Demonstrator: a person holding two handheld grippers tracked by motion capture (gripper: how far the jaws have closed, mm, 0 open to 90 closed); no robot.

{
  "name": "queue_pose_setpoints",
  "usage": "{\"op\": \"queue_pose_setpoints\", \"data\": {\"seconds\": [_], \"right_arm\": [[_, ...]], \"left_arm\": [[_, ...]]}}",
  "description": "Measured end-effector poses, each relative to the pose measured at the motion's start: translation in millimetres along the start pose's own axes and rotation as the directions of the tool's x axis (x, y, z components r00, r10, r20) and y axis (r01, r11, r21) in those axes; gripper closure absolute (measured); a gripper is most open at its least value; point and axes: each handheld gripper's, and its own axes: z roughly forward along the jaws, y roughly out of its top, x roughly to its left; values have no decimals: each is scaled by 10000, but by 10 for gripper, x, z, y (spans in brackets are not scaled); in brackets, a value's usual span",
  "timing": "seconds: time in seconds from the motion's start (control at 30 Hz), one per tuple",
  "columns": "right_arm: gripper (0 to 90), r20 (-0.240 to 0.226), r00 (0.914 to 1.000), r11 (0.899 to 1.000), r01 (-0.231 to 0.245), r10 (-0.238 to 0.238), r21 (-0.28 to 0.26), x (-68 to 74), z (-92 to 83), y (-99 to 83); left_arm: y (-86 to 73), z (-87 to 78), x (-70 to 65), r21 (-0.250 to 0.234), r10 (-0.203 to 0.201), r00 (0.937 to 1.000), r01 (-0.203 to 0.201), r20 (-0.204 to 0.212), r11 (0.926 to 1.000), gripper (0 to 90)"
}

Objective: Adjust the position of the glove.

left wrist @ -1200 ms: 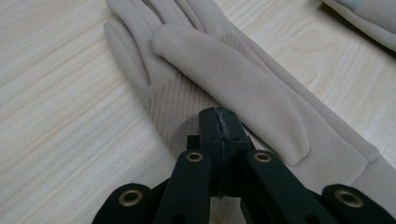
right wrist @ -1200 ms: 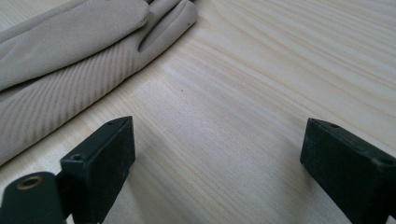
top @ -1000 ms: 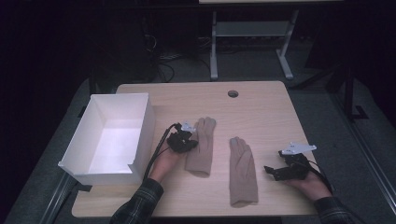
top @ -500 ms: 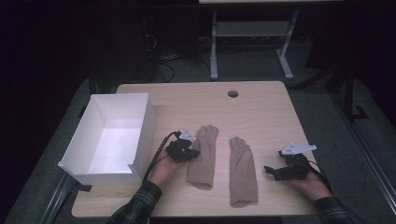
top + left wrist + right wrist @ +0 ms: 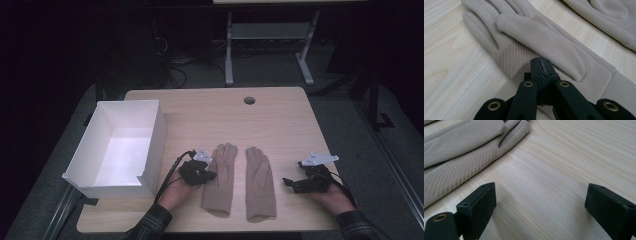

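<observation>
Two beige gloves lie side by side on the wooden table (image 5: pixel 290 125), fingers pointing away from me. My left gripper (image 5: pixel 210 176) is shut at the left edge of the left glove (image 5: pixel 221 185). In the left gripper view its closed jaw tips (image 5: pixel 541 61) pinch the fabric of this glove (image 5: pixel 541 35) just below the thumb. The right glove (image 5: pixel 260 182) lies flat and untouched. To its right my right gripper (image 5: pixel 289 184) rests open; in the right gripper view its tips (image 5: pixel 540 195) stand over bare wood, with the right glove (image 5: pixel 459 152) off to the upper left.
An open white box (image 5: pixel 156 145) stands at the table's left side, close to my left hand. A round cable hole (image 5: pixel 249 100) sits near the far edge. A metal stand (image 5: pixel 265 35) is on the floor beyond the table.
My left gripper has drawn back toward the near edge and the left glove has slid with it, now level with the right glove. The right gripper has stayed still.
</observation>
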Motion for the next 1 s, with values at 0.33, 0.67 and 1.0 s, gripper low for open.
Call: {"op": "queue_pose_setpoints", "data": {"seconds": [0.33, 0.67, 1.0], "right_arm": [[94, -31, 10000, 10000, 27, -27, -14, 0, 1, -1], [94, -29, 10000, 10000, 44, -44, -14, 0, 1, -1], [94, -32, 10000, 10000, 50, -51, -17, 0, 2, -1]], "left_arm": [[3, -80, 9, -335, -189, 9998, 185, -115, 9993, 770], [-61, -141, 200, -521, -920, 9940, 890, -584, 9947, 579], [-59, -37, 178, -445, -1037, 9943, 1025, -242, 9937, 699]]}}
